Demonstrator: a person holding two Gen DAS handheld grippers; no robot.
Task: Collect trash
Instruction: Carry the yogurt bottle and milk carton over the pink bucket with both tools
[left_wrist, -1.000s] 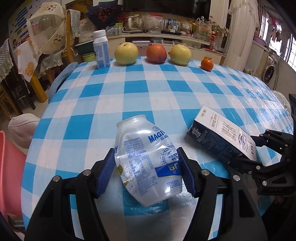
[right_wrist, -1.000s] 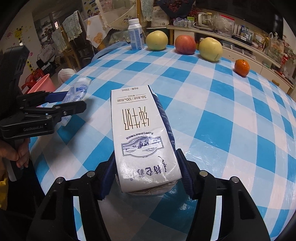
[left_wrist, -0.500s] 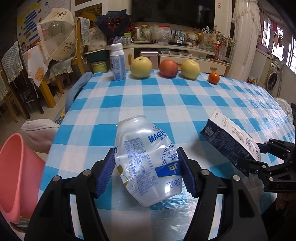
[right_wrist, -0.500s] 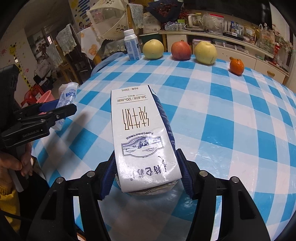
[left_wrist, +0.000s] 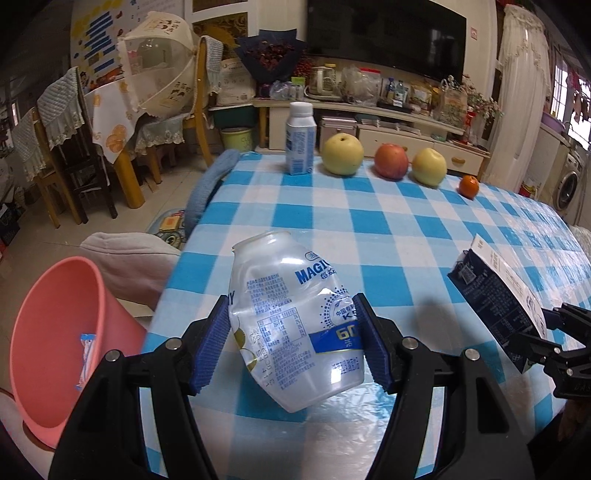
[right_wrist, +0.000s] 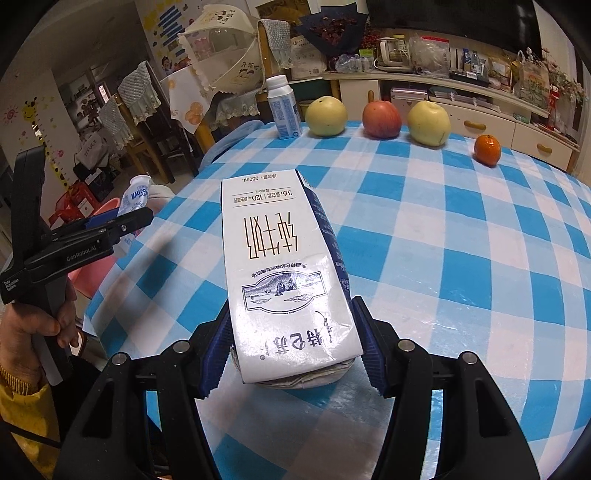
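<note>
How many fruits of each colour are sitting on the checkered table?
Yellow-green fruits: 2
Red apple: 1
Small orange: 1
Total: 4

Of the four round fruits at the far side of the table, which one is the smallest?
The orange one, at the right end of the row. It is clearly smaller than the red apple and both yellow-green fruits.
</note>
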